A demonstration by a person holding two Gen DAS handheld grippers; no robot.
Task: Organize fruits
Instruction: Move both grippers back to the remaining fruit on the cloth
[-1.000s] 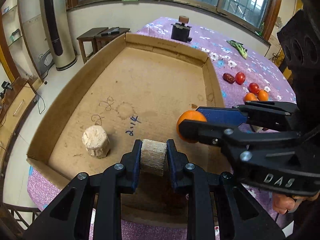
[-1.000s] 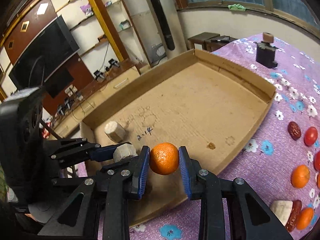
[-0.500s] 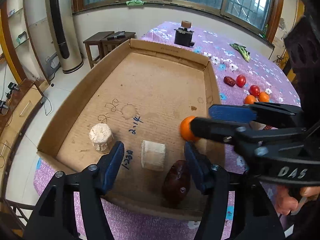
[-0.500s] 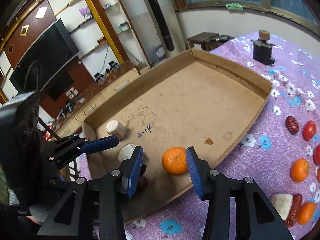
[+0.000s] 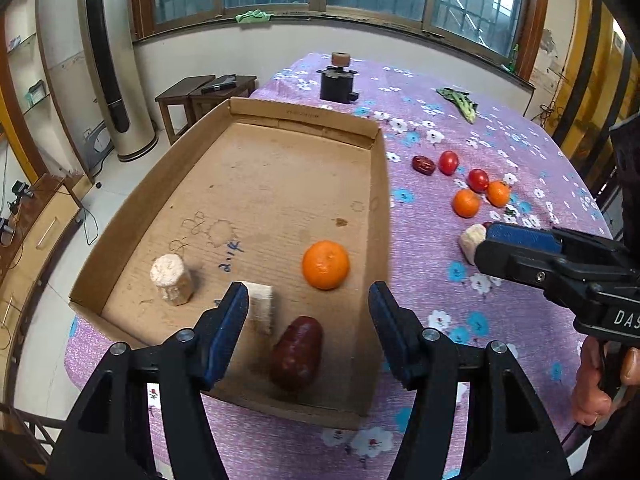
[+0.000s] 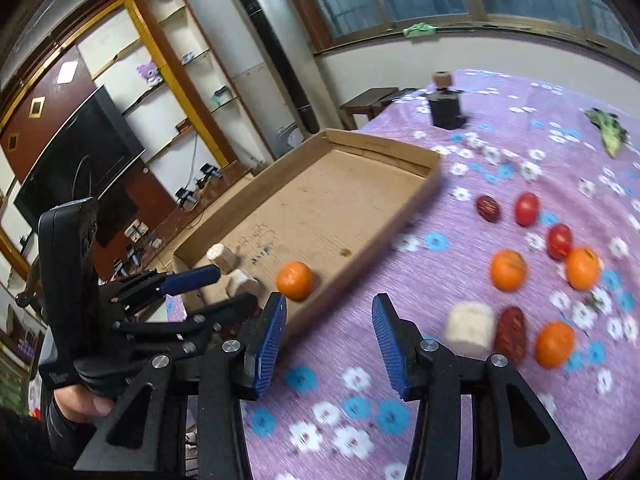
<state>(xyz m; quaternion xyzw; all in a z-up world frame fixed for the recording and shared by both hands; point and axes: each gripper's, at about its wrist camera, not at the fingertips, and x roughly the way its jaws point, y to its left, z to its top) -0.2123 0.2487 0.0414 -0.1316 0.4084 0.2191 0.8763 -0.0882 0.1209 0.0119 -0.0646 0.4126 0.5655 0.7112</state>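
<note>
A shallow cardboard tray (image 5: 280, 184) holds an orange (image 5: 326, 265), a pale cylinder (image 5: 172, 280), a pale block (image 5: 262, 308) and a dark red date (image 5: 297, 354). My left gripper (image 5: 308, 298) hangs open above the tray's near end, with nothing between its pads. My right gripper (image 6: 329, 304) is open and empty over the purple cloth, just right of the tray (image 6: 320, 200). In front of it to the right lie a pale chunk (image 6: 470, 328), a date (image 6: 514, 328) and an orange (image 6: 554, 344).
Farther right on the flowered cloth lie two oranges (image 6: 508, 270), two tomatoes (image 6: 526, 208) and another date (image 6: 488, 208). A black holder (image 5: 336, 82) stands at the far end and a green vegetable (image 5: 460, 100) lies beyond. A person's hand (image 5: 592, 384) grips the right tool.
Both grippers opened: the left let go of the pale block, the right set the orange down in the tray. Both drew back, and the right swung right over the cloth.
</note>
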